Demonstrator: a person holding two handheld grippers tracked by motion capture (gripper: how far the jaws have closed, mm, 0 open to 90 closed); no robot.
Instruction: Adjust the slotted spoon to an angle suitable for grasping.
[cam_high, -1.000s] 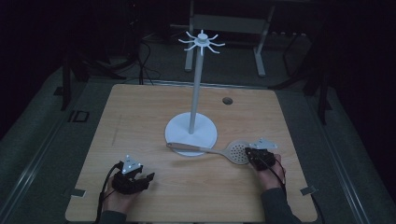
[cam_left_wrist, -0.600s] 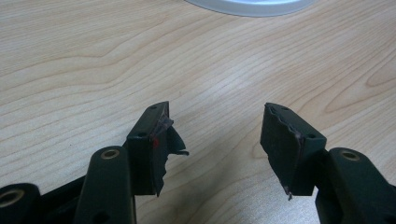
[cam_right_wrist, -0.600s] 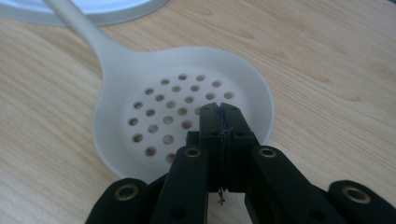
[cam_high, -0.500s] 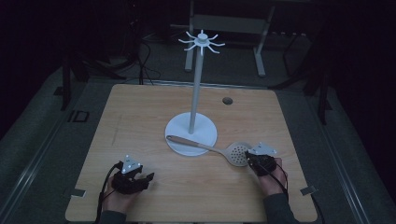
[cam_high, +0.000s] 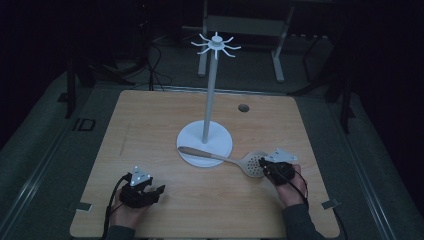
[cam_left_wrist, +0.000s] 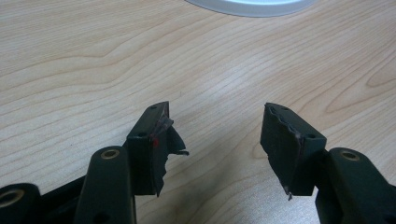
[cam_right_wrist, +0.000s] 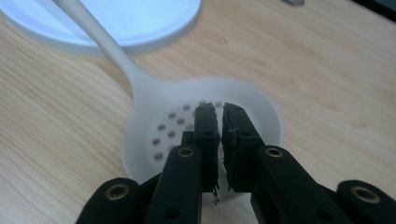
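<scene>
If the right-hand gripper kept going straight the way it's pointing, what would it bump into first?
Most likely the slotted spoon: the right gripper, jaws nearly together, points at its perforated bowl just ahead. Beyond lies the stand's white base.

Black grippers (cam_high: 159, 190), seemingly grey sleeves (cam_high: 299, 222)

A stand (cam_high: 205, 142) is set in the middle of the table (cam_high: 150, 120). A spoon with holes (cam_high: 227, 161) is laid in front of it, with the handle end resting on the stand's base and the bowl end out to the right. The right gripper (cam_high: 265, 166) is placed just beside the bowl. The left gripper (cam_high: 156, 192) is found well apart, near the front left. A small hole (cam_high: 243, 107) is seen behind the stand, to the right.
</scene>
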